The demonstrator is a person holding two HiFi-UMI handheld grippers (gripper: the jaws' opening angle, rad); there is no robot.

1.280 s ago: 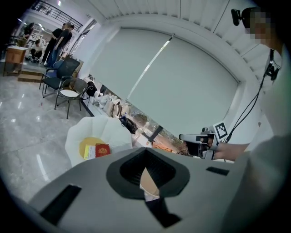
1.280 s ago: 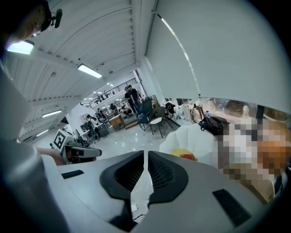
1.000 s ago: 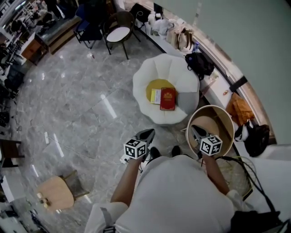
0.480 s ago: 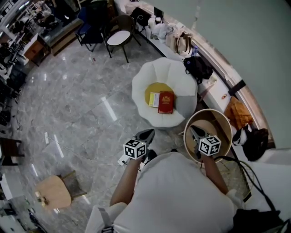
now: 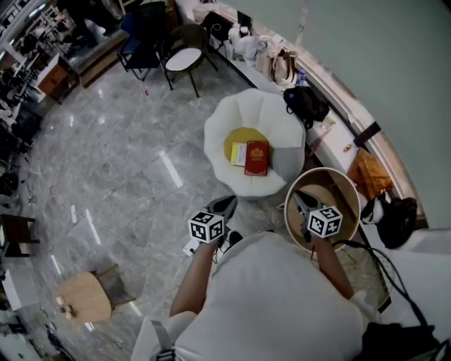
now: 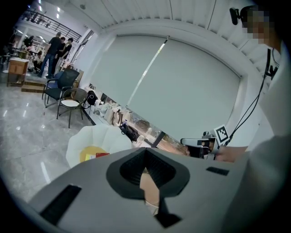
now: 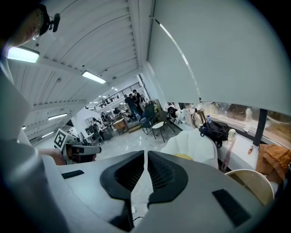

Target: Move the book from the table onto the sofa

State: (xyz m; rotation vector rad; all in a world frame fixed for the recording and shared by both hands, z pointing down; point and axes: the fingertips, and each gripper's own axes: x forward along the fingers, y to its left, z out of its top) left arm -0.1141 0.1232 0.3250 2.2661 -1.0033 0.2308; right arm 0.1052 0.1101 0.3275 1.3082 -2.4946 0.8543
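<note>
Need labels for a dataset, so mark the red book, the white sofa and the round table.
red book (image 5: 256,158): head view, middle of its cover.
white sofa (image 5: 257,109): head view, its backrest.
round table (image 5: 342,195): head view, bare tabletop.

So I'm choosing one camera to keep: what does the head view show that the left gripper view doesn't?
Only the head view: the small wooden stool. Only the left gripper view: the head-mounted camera itself and the ceiling. Both: the white sofa, the red book on its yellow cushion, and the right gripper.
</note>
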